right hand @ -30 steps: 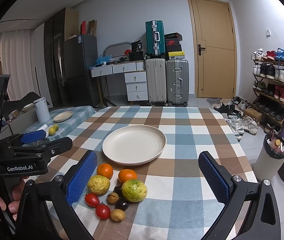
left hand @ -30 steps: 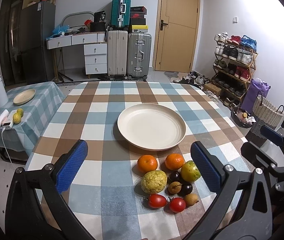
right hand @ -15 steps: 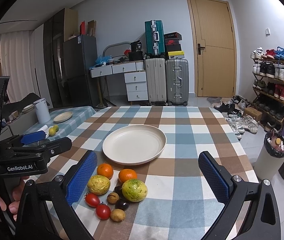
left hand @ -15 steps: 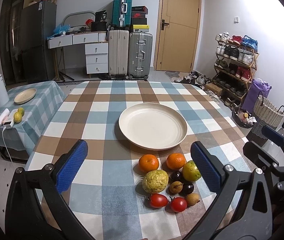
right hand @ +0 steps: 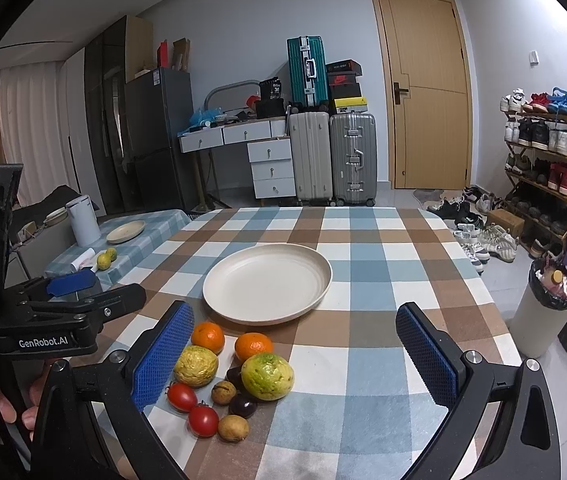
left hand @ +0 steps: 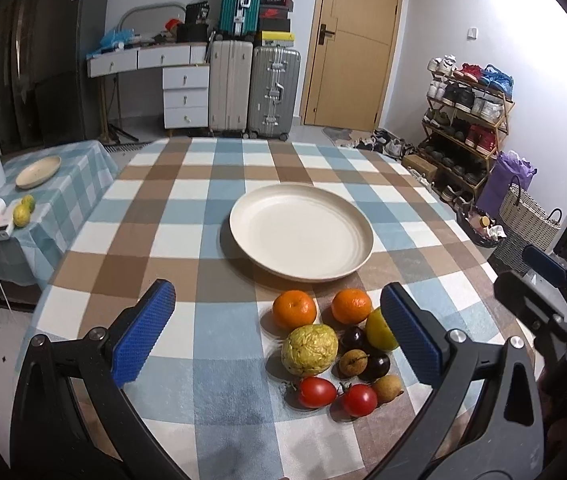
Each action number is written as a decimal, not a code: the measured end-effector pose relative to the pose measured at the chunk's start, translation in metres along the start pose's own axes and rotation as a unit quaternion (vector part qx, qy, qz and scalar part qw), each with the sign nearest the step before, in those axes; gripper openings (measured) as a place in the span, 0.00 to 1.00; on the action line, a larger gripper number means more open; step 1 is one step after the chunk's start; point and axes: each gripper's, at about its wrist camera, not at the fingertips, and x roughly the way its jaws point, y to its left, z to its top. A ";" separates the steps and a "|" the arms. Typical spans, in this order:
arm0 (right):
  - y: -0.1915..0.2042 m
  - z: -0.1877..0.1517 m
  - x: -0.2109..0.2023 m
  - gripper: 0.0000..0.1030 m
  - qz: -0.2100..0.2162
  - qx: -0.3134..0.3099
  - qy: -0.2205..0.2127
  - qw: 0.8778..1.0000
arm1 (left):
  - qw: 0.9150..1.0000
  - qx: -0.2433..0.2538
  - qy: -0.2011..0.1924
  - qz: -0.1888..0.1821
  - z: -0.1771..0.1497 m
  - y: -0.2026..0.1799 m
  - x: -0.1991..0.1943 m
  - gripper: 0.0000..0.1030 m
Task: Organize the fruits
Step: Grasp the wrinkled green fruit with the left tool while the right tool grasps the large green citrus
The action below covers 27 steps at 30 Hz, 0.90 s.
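In the left wrist view the left gripper (left hand: 279, 320) has its right finger covering part of the green fruit (left hand: 379, 330), and the dark fruits in the pile are too small to name. The pile at lower centre of the table (left hand: 187, 216) holds two oranges (left hand: 294, 309), one wrinkled yellow fruit (left hand: 310, 350), one green fruit, two tomatoes (left hand: 317, 392), two dark fruits (left hand: 353, 337) and two small brown ones (left hand: 352, 362), all just below the bare plate (left hand: 301, 236). Both grippers are spread wide and grip nothing; the right gripper (right hand: 293, 350) frames the pile, its left finger just beside the yellow fruit.
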 end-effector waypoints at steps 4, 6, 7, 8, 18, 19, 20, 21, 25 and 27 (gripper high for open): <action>-0.002 -0.002 0.005 1.00 0.002 0.001 0.009 1.000 | 0.999 -0.008 0.030 -0.028 -0.005 0.006 0.021 0.99; -0.003 -0.003 0.009 1.00 0.004 0.001 0.011 1.000 | 0.998 -0.011 0.045 -0.039 -0.009 0.010 0.031 0.99; -0.005 -0.004 0.011 1.00 0.004 0.003 0.012 1.000 | 0.997 -0.014 0.053 -0.046 -0.011 0.011 0.037 0.99; -0.006 -0.004 0.013 1.00 0.005 0.004 0.013 1.000 | 0.996 -0.020 0.063 -0.054 -0.013 0.014 0.044 0.99; -0.021 -0.015 0.048 1.00 0.014 0.024 0.039 0.999 | 0.984 -0.047 0.127 -0.118 -0.028 0.020 0.097 0.87; -0.023 -0.016 0.051 1.00 0.014 0.026 0.040 0.999 | 0.983 -0.047 0.130 -0.124 -0.029 0.020 0.101 0.85; -0.024 -0.017 0.054 1.00 0.015 0.028 0.042 0.999 | 0.981 -0.047 0.133 -0.131 -0.030 0.019 0.104 0.82; -0.025 -0.017 0.055 1.00 0.015 0.030 0.044 0.998 | 0.980 -0.048 0.137 -0.138 -0.031 0.019 0.107 0.78; -0.030 -0.020 0.065 1.00 0.016 0.033 0.050 0.998 | 0.971 -0.053 0.158 -0.170 -0.034 0.016 0.117 0.49; -0.032 -0.022 0.069 1.00 0.018 0.036 0.054 0.998 | 0.966 -0.061 0.165 -0.188 -0.036 0.020 0.119 0.44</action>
